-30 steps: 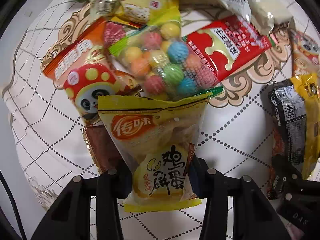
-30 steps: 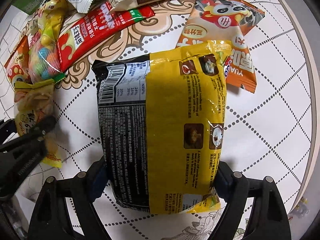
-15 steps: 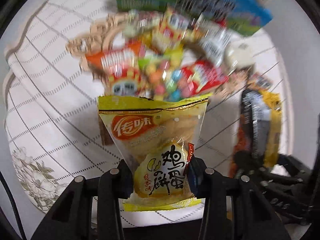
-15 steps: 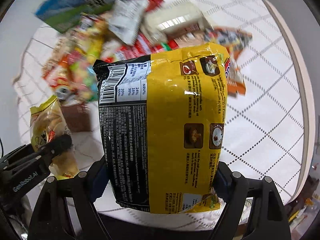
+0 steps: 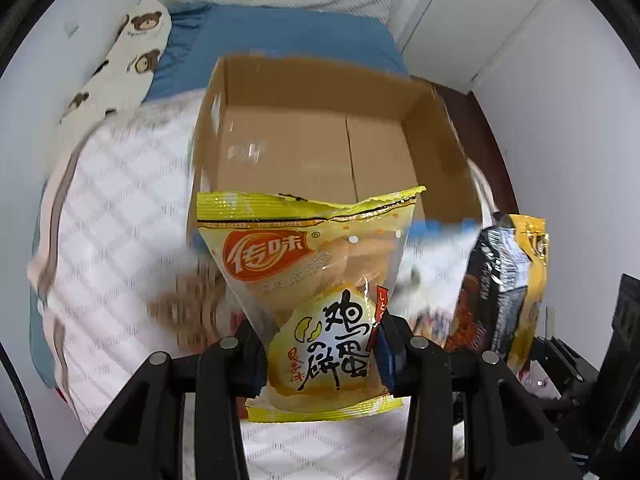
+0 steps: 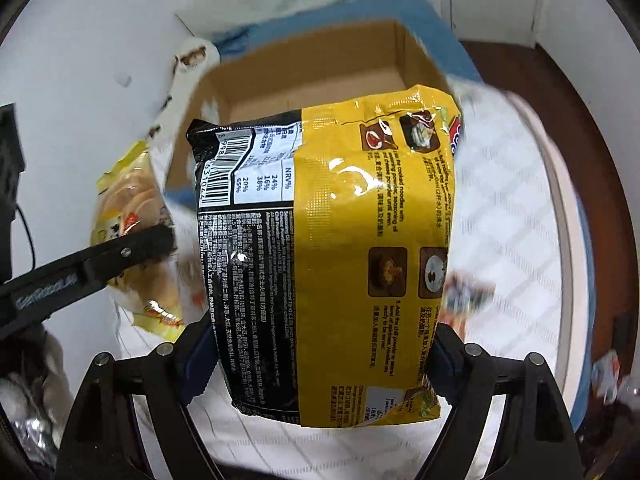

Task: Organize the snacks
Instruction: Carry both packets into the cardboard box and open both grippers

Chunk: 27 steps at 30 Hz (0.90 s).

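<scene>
Both grippers are now riding high above the snack pile they were down among a second ago, and an open brown cardboard box [image 5: 320,148] is filling the view at twelve o'clock. The left gripper [image 5: 320,354] is pinching a small yellow biscuit packet [image 5: 308,276] between closed jaws. The right gripper [image 6: 320,356] is clamping a wide yellow-and-black noodle bag [image 6: 328,248], which is perhaps hanging just before the box's near wall, at three o'clock of the packet.

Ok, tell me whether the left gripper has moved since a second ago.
Yes. The left gripper, shut on the yellow snack bag, has risen off the snack pile and now faces the open cardboard box.
</scene>
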### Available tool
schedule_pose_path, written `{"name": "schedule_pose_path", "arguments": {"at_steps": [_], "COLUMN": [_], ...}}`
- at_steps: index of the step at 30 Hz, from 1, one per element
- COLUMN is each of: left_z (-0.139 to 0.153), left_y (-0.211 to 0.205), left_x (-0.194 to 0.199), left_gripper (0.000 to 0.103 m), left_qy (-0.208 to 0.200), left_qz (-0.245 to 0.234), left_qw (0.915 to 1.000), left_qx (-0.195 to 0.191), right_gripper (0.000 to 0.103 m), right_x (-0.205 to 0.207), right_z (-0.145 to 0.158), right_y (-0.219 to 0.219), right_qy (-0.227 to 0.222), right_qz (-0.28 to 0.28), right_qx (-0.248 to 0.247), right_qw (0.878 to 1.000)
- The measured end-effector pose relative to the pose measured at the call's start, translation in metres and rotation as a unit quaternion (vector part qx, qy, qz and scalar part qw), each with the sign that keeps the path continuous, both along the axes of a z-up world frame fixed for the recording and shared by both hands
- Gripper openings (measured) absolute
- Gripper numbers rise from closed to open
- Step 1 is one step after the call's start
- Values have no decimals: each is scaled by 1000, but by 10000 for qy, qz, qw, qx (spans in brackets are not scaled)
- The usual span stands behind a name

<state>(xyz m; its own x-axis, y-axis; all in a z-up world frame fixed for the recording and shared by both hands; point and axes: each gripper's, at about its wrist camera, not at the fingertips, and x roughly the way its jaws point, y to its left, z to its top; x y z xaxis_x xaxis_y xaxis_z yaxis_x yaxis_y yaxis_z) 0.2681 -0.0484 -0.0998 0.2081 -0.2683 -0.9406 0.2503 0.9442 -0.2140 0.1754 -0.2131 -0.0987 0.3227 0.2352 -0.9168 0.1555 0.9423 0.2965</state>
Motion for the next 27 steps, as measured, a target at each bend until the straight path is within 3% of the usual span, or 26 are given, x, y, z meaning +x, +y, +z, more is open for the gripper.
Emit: {"name": "schedule_pose_path", "arguments": {"at_steps": [4,9,12,17,23,24,26,27], "left_z": [2,-28,-63,-113,-142,-143,-145,-145], "left_y": [-27,-55,-64,-67,-65,-67,-68,-68], "left_x": [61,135,169,205,227,227,230,231], "left_gripper": [39,39,39,39,40,42,58,75], "left_qy": [20,396,804,1241,1507,1479,1406,1378], "left_qz": [54,147,198,293,431,409,335,298], "left_qw": [10000,9990,9963,9912,9857,9856,9857,9857], "left_qx": [72,165,215,353,620,717,865,919], "right_gripper": [87,87,87,87,88,91,98,99], "right_x": [77,173,225,267,282,271,272,272], "right_z": [3,-34,-76,-130,-168,-166,-164,-162], "right_y": [-17,-26,-35,-43,-46,-39,-38,-39], "right_qy": [-110,193,487,868,1133,1160,1126,1097], "right_qz": [79,265,380,517,596,613,658,688], "right_qx": [-109,-208,-207,-176,-101,-94,-173,-206], "right_qw": [9998,9992,9979,9947,9917,9913,9913,9914]}}
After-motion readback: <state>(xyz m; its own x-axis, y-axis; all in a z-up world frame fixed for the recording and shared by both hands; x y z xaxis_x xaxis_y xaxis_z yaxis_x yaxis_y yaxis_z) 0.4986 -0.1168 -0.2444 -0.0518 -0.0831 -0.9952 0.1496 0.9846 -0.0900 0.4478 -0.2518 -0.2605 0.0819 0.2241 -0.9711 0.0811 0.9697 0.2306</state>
